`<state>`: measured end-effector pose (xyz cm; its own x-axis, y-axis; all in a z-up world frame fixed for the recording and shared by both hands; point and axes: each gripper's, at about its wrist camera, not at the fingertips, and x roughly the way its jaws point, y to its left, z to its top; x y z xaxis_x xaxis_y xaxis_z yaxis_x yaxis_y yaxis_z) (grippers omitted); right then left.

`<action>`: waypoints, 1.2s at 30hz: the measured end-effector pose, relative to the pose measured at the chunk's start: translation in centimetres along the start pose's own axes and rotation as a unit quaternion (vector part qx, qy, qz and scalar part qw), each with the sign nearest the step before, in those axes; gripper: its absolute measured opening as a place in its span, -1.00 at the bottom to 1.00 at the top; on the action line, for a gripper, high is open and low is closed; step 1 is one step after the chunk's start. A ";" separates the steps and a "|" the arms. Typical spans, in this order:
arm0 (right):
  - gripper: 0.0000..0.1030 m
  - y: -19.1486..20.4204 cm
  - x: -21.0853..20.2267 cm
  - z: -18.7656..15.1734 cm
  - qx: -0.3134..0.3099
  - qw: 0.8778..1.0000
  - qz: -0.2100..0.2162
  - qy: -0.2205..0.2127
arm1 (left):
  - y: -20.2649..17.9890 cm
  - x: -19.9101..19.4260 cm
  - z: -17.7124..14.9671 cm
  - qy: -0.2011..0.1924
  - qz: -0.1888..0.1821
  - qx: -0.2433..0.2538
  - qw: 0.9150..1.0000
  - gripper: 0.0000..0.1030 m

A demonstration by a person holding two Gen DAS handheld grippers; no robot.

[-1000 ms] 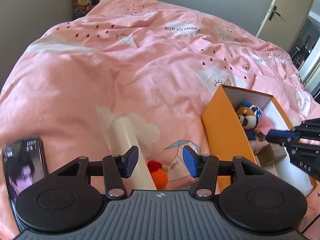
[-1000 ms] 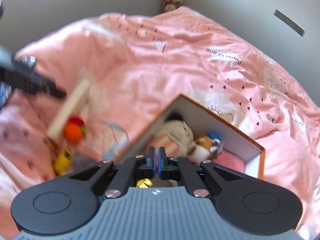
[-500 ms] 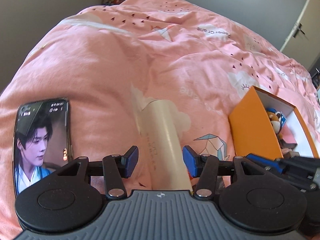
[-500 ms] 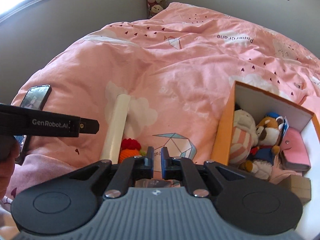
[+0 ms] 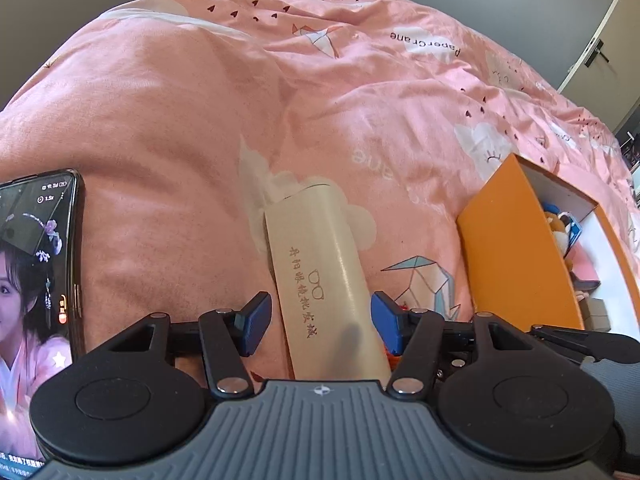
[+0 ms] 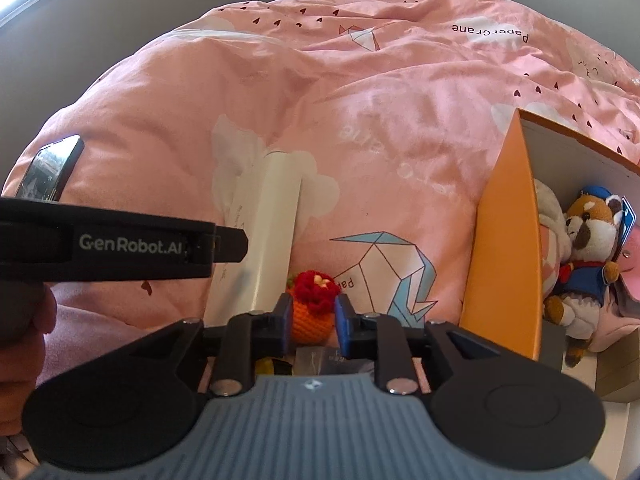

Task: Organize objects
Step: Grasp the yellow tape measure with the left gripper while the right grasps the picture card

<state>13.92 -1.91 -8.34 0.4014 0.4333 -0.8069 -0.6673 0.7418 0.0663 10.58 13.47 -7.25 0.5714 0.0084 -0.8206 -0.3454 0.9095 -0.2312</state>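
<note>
A long beige cardboard box [image 5: 320,280] with printed characters lies on the pink duvet. It runs between the fingers of my left gripper [image 5: 320,322], whose jaws are opening; a gap shows at the left pad. In the right wrist view a small orange crocheted toy with a red top [image 6: 314,312] lies on the duvet between the fingers of my right gripper [image 6: 314,320]. These jaws are opening too, a little wider than the toy. The orange storage box [image 6: 500,248] stands to the right with a red panda plush [image 6: 588,240] inside.
A phone [image 5: 36,280] with its screen lit lies on the duvet at the left. A hand [image 6: 20,320] holds the left gripper, which crosses the right wrist view. A pink pouch [image 6: 636,248] and small cardboard boxes also sit in the orange box [image 5: 516,264].
My left gripper came down over the beige box, which now lies between its wider jaws. My right gripper swung left from the orange box to the crocheted toy and its jaws parted.
</note>
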 end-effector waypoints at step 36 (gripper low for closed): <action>0.15 1.4 2.8 -3.0 -0.058 0.987 -0.048 0.141 | -0.3 -1.6 -3.9 0.073 -0.052 0.159 0.983 0.20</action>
<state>12.20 -1.21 -12.27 0.2872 0.1914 -0.9386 -0.7081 0.7023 -0.0734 6.90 11.51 -7.93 0.4706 -0.1298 -0.8728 -0.0268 0.9866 -0.1611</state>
